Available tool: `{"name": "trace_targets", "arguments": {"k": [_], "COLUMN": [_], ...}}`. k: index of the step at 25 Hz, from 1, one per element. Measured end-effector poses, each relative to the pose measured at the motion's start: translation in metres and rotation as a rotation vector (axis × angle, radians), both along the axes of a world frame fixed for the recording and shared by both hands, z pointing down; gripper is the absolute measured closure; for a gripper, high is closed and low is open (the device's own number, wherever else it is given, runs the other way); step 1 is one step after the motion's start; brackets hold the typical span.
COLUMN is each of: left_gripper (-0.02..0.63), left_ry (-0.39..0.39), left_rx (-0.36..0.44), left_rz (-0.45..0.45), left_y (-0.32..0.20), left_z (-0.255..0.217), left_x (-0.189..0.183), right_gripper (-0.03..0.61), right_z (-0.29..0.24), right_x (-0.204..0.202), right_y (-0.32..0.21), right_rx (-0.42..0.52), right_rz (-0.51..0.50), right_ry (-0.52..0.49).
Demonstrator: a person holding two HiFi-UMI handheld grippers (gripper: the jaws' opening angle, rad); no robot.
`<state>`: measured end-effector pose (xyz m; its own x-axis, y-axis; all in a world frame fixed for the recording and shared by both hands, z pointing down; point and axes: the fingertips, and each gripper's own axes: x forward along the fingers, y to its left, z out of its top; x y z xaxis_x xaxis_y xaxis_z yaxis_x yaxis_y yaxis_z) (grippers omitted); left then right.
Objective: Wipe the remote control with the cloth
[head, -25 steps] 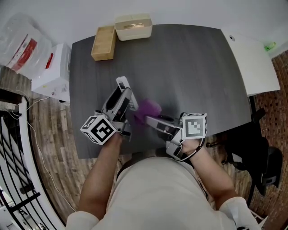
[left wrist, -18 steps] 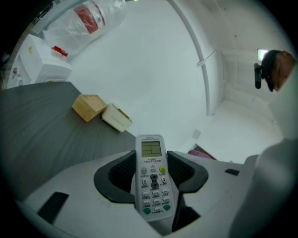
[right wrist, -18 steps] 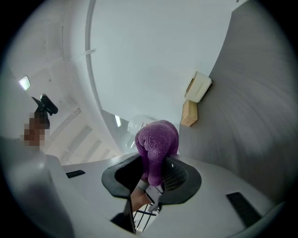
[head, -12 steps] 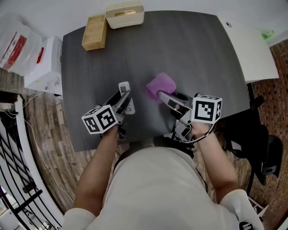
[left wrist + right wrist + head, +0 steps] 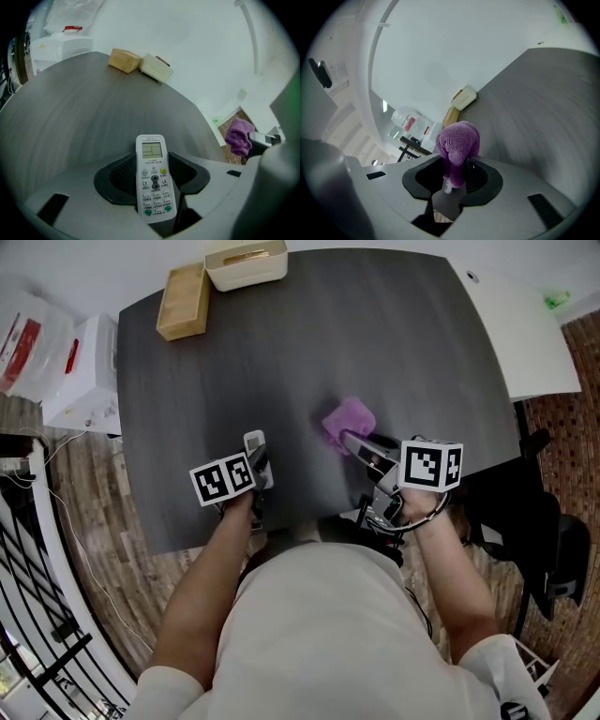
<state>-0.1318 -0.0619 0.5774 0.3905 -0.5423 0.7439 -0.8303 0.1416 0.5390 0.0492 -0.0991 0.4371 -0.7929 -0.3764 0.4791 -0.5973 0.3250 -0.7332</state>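
A white remote control (image 5: 152,176) with a small screen and rows of buttons lies between the pads of my left gripper (image 5: 153,180), which is shut on it. In the head view the remote control (image 5: 255,448) pokes out past the left gripper (image 5: 253,465) low over the dark table (image 5: 281,343), near its front edge. My right gripper (image 5: 452,176) is shut on a bunched purple cloth (image 5: 458,149). The head view shows that cloth (image 5: 349,420) ahead of the right gripper (image 5: 354,442), a hand's width right of the remote.
A wooden block (image 5: 184,302) and a cream box (image 5: 246,262) sit at the table's far left corner. White boxes and a plastic bag (image 5: 56,352) stand on the floor to the left. A white surface (image 5: 516,334) adjoins the table on the right.
Both grippers have drawn apart: the left one sank toward the table's front edge with the remote and tipped downward, and the right one carried the cloth to the right.
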Motion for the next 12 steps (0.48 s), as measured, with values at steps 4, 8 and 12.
{"name": "trace_targets", "arguments": {"k": [4, 8, 12], "left_gripper": [0.403, 0.403, 0.403], "left_ry": [-0.035, -0.072, -0.140], "left_rx": [-0.017, -0.021, -0.015], "left_rz": [-0.012, 0.005, 0.024], "left_y": [-0.006, -0.012, -0.014], "left_z": [0.007, 0.006, 0.007], "left_x": [0.006, 0.011, 0.013], "right_gripper": [0.466, 0.466, 0.466], "right_z": [0.002, 0.003, 0.006], "right_x": [-0.002, 0.000, 0.004], "right_y": [0.001, 0.002, 0.002], "right_rx": [0.004, 0.009, 0.001], "right_rz": [-0.016, -0.025, -0.024], "right_ry": [0.011, 0.015, 0.014]}}
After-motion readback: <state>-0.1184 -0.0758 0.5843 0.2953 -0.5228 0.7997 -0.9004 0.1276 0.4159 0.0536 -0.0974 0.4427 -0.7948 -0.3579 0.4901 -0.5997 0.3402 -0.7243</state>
